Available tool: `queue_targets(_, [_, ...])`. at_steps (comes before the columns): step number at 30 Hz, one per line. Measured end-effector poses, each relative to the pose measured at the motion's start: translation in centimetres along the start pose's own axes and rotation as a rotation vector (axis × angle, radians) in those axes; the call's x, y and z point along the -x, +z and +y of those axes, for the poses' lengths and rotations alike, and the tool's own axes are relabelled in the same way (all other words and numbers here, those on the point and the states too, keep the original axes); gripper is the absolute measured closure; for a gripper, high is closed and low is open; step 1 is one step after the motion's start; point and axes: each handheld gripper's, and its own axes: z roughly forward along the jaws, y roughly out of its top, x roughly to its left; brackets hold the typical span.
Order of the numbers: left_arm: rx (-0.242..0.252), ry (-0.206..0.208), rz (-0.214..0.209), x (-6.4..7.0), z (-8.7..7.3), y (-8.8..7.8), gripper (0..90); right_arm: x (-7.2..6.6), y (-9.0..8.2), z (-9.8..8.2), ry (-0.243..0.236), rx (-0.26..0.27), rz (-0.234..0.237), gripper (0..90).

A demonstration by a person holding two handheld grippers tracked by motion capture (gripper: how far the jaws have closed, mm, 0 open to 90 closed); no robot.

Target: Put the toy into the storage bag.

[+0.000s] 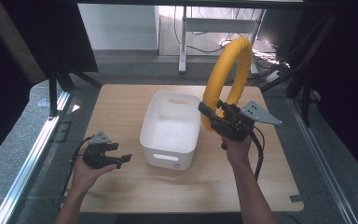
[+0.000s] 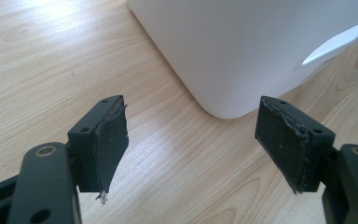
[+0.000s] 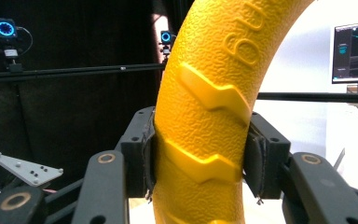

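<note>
A large yellow ring (image 1: 228,79) with a pebbled surface and raised zigzag ridges stands upright in the air over the table's right half, just right of the white bin (image 1: 171,132). My right gripper (image 1: 216,116) is shut on its lower part; both pads press the yellow ring (image 3: 205,116) from either side, as my right gripper (image 3: 198,163) shows close up. My left gripper (image 1: 121,156) is held low at the table's left, open and holding nothing. Between its spread jaws, my left gripper (image 2: 191,144) faces a rounded corner of the white bin (image 2: 242,46).
The white bin has cut-out handles and looks bare inside. The wooden table (image 1: 121,107) stretches around it. A white-legged stand (image 1: 182,42) and cables lie on the floor beyond the far edge. Black frame posts stand at both sides.
</note>
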Motion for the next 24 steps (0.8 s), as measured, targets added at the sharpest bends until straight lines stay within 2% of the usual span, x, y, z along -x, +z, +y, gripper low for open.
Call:
queue_targets(16, [-0.008, 0.003, -0.024, -0.2, 0.9, -0.5, 25.5, -1.9, 1.9, 0.5, -0.014, 0.028, 0.044, 51.0])
queue_targets(24, [-0.002, -0.02, -0.038, -0.5, 1.9, -1.5, 25.6, -3.4, 3.4, 0.2, -0.023, 0.018, 0.08, 50.9])
